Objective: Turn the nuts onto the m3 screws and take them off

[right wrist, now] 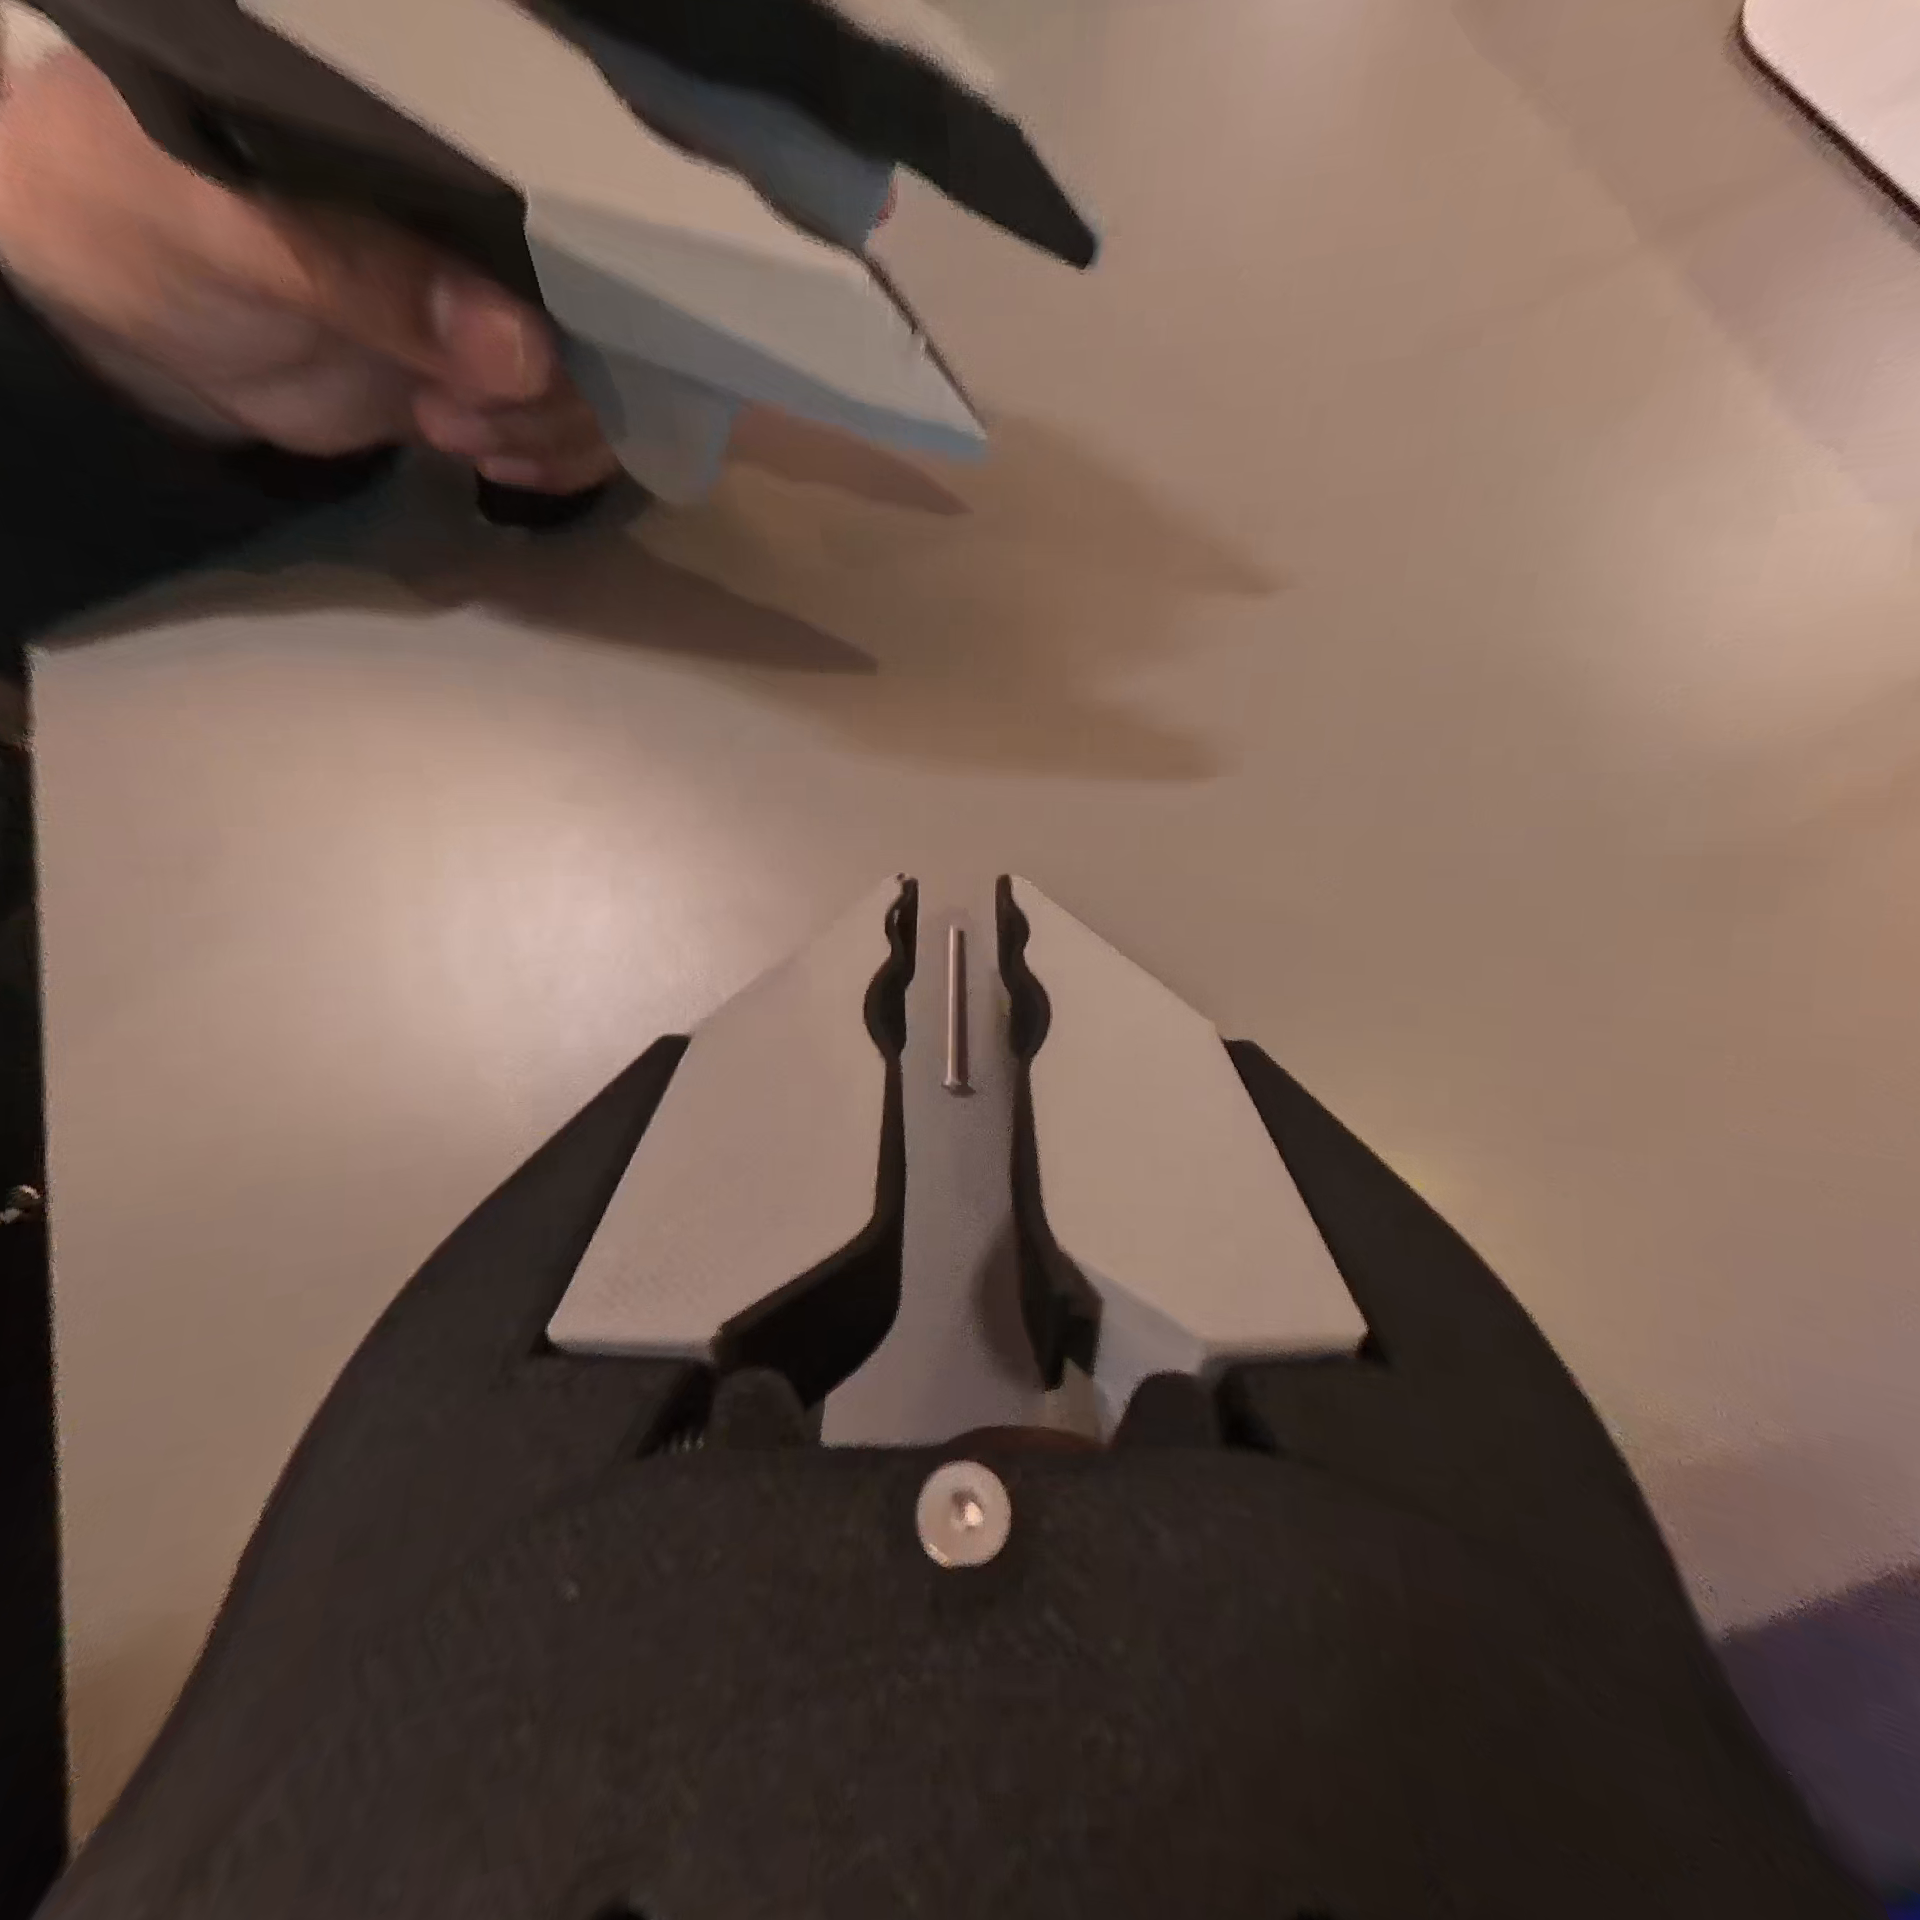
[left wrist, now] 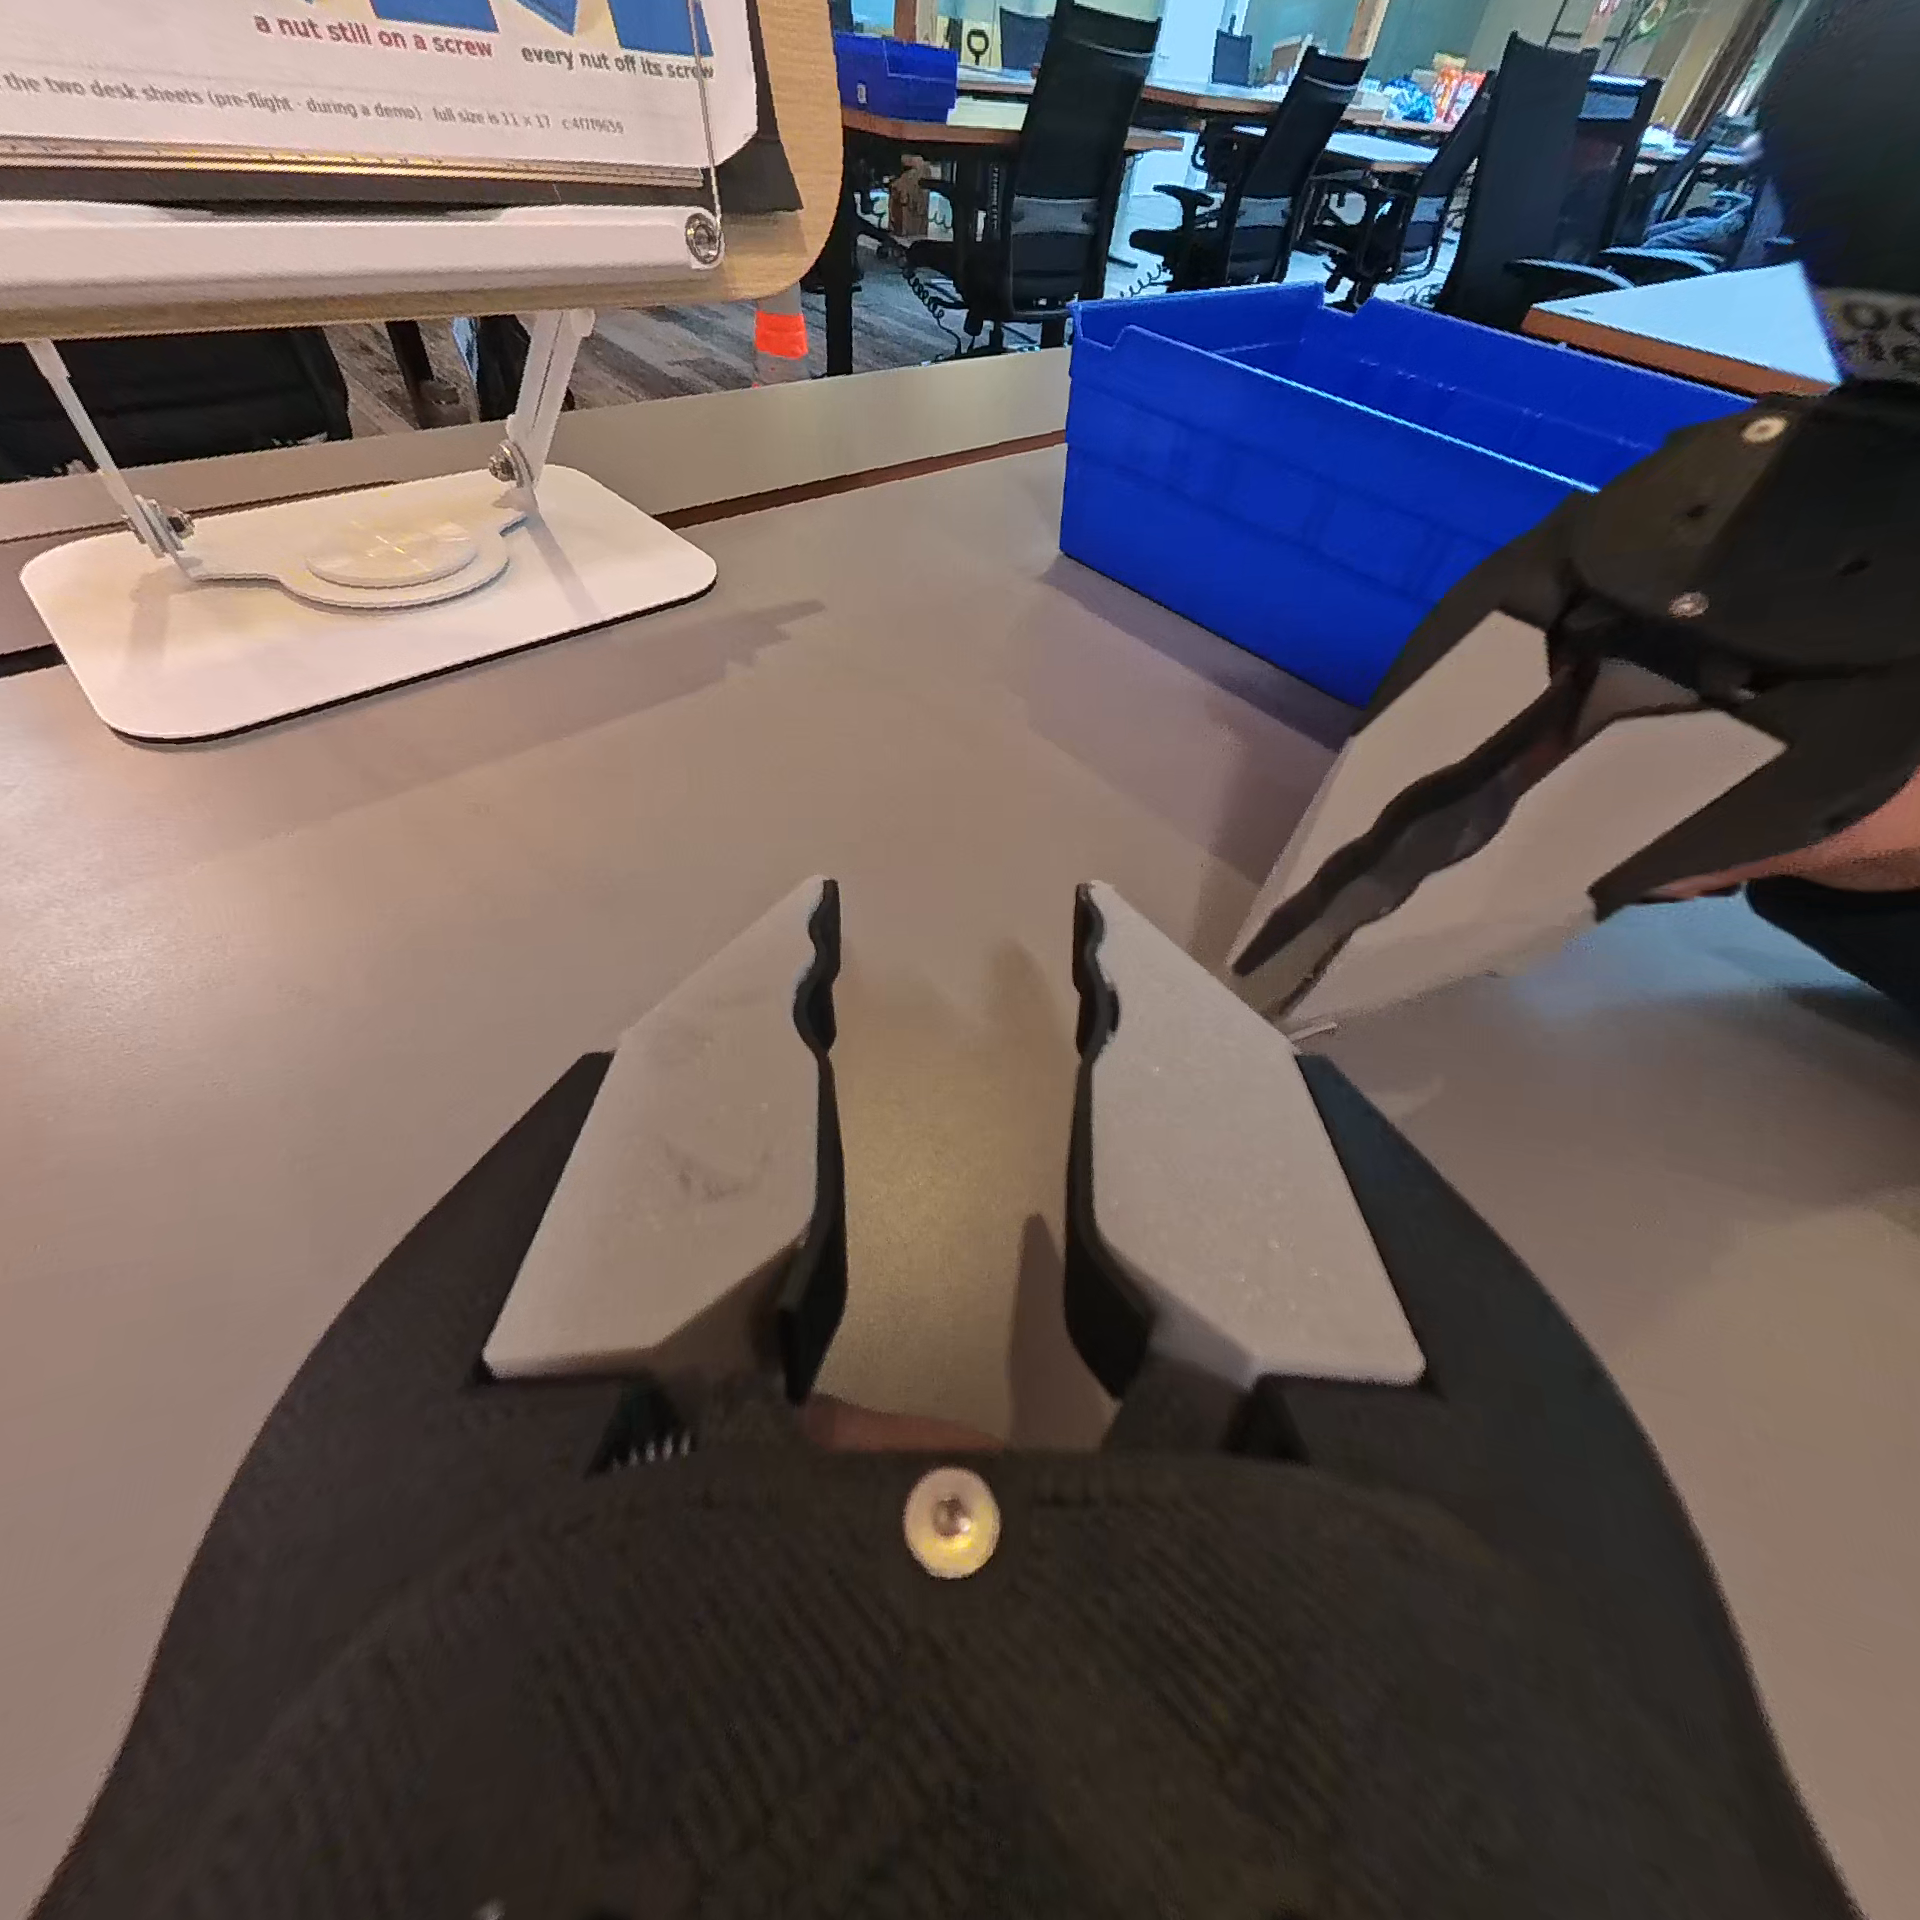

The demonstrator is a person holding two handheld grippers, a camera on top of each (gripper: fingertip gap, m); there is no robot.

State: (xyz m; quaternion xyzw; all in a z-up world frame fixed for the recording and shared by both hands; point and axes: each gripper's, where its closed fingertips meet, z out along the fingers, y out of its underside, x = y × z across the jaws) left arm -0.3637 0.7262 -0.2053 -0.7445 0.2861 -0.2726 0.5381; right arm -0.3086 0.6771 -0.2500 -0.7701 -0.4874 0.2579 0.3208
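With the right hand-held gripper (right wrist: pixel 956 894) spread astride the screw (right wrist: pixel 955 1008) lying on the table (right wrist: pixel 1455 727), shank toward 12 o'clock, close squarely on the shank; the left hand-held gripper (left wrist: pixel 956 904) is spread and empty.

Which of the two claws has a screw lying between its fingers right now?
The right claw: a thin screw lies on the table in its open gap, untouched. The left claw is open over bare table.

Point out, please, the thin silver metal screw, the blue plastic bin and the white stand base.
thin silver metal screw (right wrist: pixel 954 1006): right wrist view, mid-shaft, between the right gripper's fingers.
blue plastic bin (left wrist: pixel 1247 540): left wrist view, near side wall.
white stand base (left wrist: pixel 208 644): left wrist view, flat front part.
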